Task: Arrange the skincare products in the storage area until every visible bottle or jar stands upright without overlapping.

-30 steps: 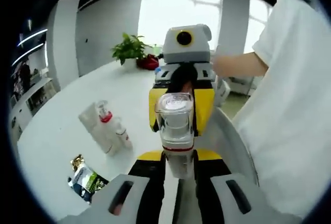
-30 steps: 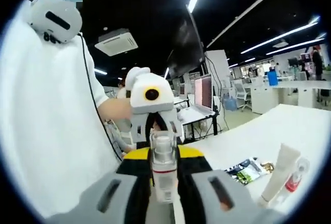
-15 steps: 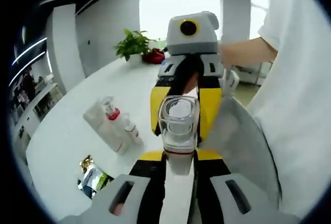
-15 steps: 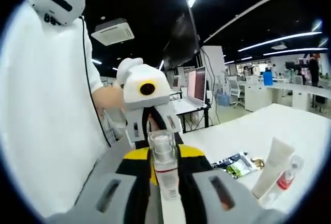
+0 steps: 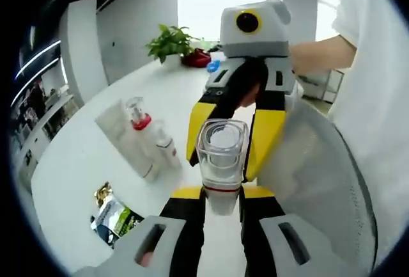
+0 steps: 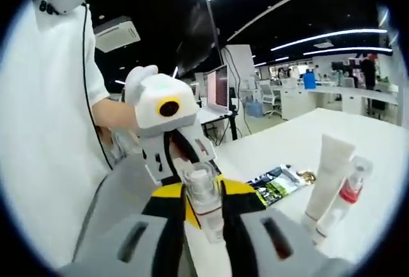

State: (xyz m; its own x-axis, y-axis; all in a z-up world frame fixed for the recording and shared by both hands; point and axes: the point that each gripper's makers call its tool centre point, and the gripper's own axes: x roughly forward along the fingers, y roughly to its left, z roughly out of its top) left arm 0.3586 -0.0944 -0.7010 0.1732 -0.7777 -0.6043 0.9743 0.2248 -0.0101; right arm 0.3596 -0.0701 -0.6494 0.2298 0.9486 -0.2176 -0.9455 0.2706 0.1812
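Note:
A white bottle with a clear cap and red band (image 5: pixel 222 162) sits between the jaws of my left gripper (image 5: pixel 220 194), which is shut on its body. My right gripper (image 5: pixel 227 155) faces it from the far side, and its yellow jaws flank the cap, spread a little wider than it. In the right gripper view the same bottle (image 6: pixel 206 203) leans slightly between that gripper's (image 6: pixel 204 197) own jaws. On the white table (image 5: pixel 77 162) a white tube (image 5: pixel 121 139), a pump bottle with a red collar (image 5: pixel 139 122) and a small bottle (image 5: pixel 167 149) stand close together.
A printed sachet (image 5: pixel 112 216) lies on the table near its front edge, also the sachet (image 6: pixel 275 184). A potted plant (image 5: pixel 171 40) and a red object (image 5: pixel 198 59) sit at the far end. A person in a white shirt (image 5: pixel 377 98) stands close by a grey chair back (image 5: pixel 313 181).
The right gripper has shifted up and to the right in the left gripper view. The bottle stayed fixed in my left jaws and now leans in the right gripper view.

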